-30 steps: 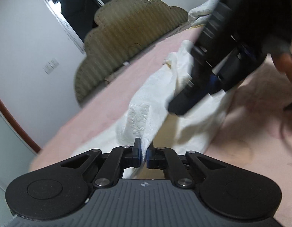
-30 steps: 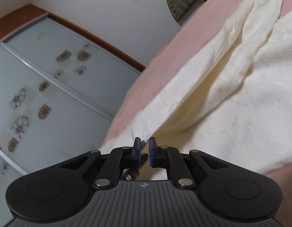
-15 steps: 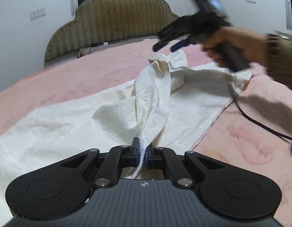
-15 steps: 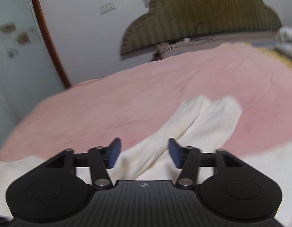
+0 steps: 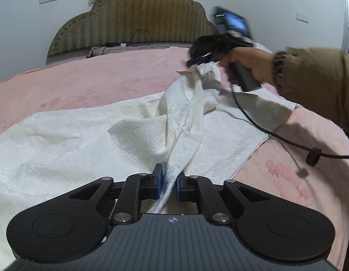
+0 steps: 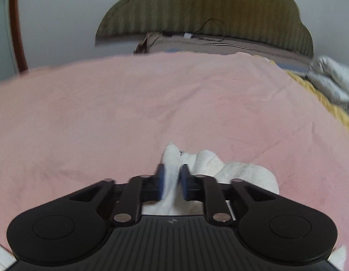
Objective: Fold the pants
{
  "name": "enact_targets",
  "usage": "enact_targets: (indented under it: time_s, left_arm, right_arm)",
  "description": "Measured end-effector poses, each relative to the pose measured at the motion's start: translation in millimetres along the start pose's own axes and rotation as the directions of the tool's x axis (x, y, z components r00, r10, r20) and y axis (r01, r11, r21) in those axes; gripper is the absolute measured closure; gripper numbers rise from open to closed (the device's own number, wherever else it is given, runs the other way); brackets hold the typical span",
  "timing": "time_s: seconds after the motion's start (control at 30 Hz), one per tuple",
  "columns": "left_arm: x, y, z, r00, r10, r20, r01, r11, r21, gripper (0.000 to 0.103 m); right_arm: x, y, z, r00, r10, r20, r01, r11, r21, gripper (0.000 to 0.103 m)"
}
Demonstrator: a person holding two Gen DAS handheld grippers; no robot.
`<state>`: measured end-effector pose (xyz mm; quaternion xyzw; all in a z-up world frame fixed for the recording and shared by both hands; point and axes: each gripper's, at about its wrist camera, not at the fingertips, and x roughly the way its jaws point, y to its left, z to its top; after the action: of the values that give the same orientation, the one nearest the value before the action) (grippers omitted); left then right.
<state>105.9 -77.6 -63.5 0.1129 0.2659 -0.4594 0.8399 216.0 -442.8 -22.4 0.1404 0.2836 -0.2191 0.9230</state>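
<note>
Cream-white textured pants lie spread on a pink bedspread. My left gripper is shut on a ridge of the pants fabric near the front. The ridge runs up and away to the far end of the pants. My right gripper, held in a hand, grips that far end; in the right wrist view its jaws stand nearly closed on a bunch of the white cloth.
An olive padded headboard stands at the far end of the bed. A black cable trails from the right gripper across the pants and bedspread. White and yellow bedding lies at the far right.
My right gripper was shut on the fabric, opened half a second ago, and now has closed again on the far end of the pants. My left gripper kept its hold.
</note>
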Motion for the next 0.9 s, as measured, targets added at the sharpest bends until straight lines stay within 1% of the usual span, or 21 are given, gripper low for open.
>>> enact_targets:
  time_s: [0.1,0.2,0.3,0.37,0.43,0.47,0.53,0.6,0.63,0.67,0.7,0.73,0.77,0.8,0.83,0.87,0.9]
  left_arm:
    - [-2,1,0,1.0,-0.001,0.009,0.001,1.0,0.001,0.087]
    - [-5,-1,-2,1.0,-0.011,0.021,0.011,1.0,0.006,0.087]
    - [-9,-3,-3,1.0,-0.021,0.015,0.02,0.999,0.036,0.088]
    - [-7,-3,-4,1.0,-0.015,0.004,0.015,0.999,0.042,0.088]
    - [-3,-4,-4,1.0,-0.003,-0.009,0.003,0.999,0.041,0.088]
    - [-3,-4,-4,1.0,0.002,-0.011,-0.002,0.999,0.043,0.087]
    - [-2,-6,-2,1.0,0.015,-0.016,-0.015,0.999,0.049,0.087]
    - [0,-9,0,0.999,0.037,-0.019,-0.035,0.997,0.066,0.083]
    - [0,-11,0,0.998,0.054,-0.018,-0.052,0.996,0.078,0.078]
    - [0,-12,1,0.997,0.074,-0.017,-0.072,0.993,0.09,0.07]
    - [1,-14,1,0.995,0.098,-0.013,-0.096,0.99,0.101,0.064]
    - [1,-14,2,0.992,0.122,-0.009,-0.12,0.987,0.11,0.053]
    - [2,-15,3,0.99,0.142,-0.004,-0.141,0.983,0.117,0.046]
    - [3,-14,3,0.989,0.151,-0.001,-0.15,0.982,0.118,0.045]
    - [4,-14,3,0.989,0.148,-0.003,-0.147,0.982,0.116,0.045]
    - [6,-14,4,0.989,0.145,-0.005,-0.143,0.983,0.114,0.045]
    - [8,-16,5,0.989,0.147,-0.004,-0.145,0.982,0.117,0.045]
  right_arm:
    - [-38,-41,-4,0.994,0.065,0.09,-0.079,0.984,0.163,0.097]
    - [-79,-85,-19,0.981,0.122,0.154,-0.167,0.931,0.325,0.097]
    - [-120,-125,-48,0.97,0.155,0.187,-0.223,0.872,0.436,0.097]
    - [-136,-146,-70,0.971,0.158,0.178,-0.225,0.851,0.475,0.097]
    - [-142,-164,-93,0.978,0.154,0.138,-0.204,0.832,0.516,0.097]
    - [-140,-173,-103,0.979,0.17,0.115,-0.206,0.81,0.55,0.095]
    - [-132,-185,-124,0.977,0.196,0.082,-0.203,0.752,0.627,0.094]
    - [-124,-192,-135,0.971,0.221,0.086,-0.22,0.706,0.673,0.093]
    - [-121,-194,-137,0.967,0.229,0.108,-0.239,0.686,0.687,0.093]
    - [-119,-194,-137,0.963,0.238,0.128,-0.258,0.668,0.698,0.091]
    - [-116,-193,-136,0.958,0.251,0.138,-0.273,0.654,0.706,0.08]
    - [-113,-192,-134,0.953,0.263,0.15,-0.289,0.643,0.709,0.074]
    - [-112,-189,-132,0.947,0.274,0.166,-0.308,0.635,0.709,0.059]
    - [-111,-186,-130,0.941,0.283,0.185,-0.328,0.631,0.703,0.041]
    - [-111,-181,-127,0.936,0.285,0.204,-0.344,0.635,0.692,0.033]
    - [-110,-177,-123,0.938,0.274,0.212,-0.343,0.649,0.679,0.026]
    - [-107,-173,-120,0.946,0.255,0.201,-0.322,0.668,0.671,0.026]
